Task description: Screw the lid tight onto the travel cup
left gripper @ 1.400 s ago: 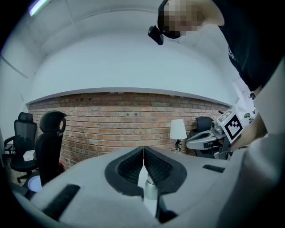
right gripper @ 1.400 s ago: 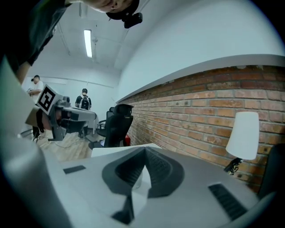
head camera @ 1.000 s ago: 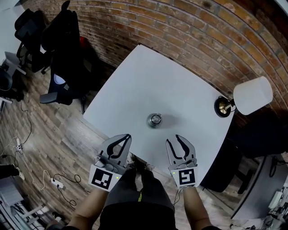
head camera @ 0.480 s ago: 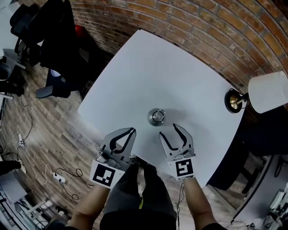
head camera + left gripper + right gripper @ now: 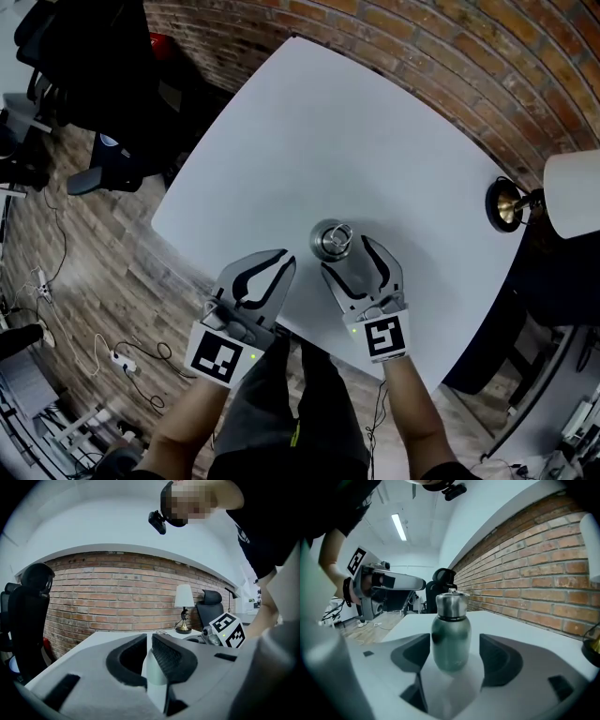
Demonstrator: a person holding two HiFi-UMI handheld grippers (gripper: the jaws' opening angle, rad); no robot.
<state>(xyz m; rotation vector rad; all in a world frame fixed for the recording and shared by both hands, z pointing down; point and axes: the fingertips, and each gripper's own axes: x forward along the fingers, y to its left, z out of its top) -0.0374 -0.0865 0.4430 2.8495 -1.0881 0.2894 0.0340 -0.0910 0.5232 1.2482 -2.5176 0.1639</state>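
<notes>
A small dark-green metal travel cup (image 5: 330, 240) with a silver lid stands upright on the white table (image 5: 309, 122), near its front edge. My right gripper (image 5: 347, 253) has its jaws on either side of the cup. In the right gripper view the cup (image 5: 451, 634) stands between the two dark pads (image 5: 499, 660), which do not press on it. The jaws are opening. My left gripper (image 5: 279, 258) hovers just left of the cup, shut with nothing in it. Its fingers (image 5: 171, 656) meet in the left gripper view.
A lamp with a white shade (image 5: 572, 192) and brass base (image 5: 504, 206) stands at the table's right edge. Black office chairs (image 5: 103, 56) sit on the wooden floor at the left, with cables and a power strip (image 5: 122, 361). A brick wall (image 5: 450, 56) runs behind the table.
Both grippers have moved forward over the table. The right gripper's jaws have spread wider and now flank the cup. The left gripper stays shut.
</notes>
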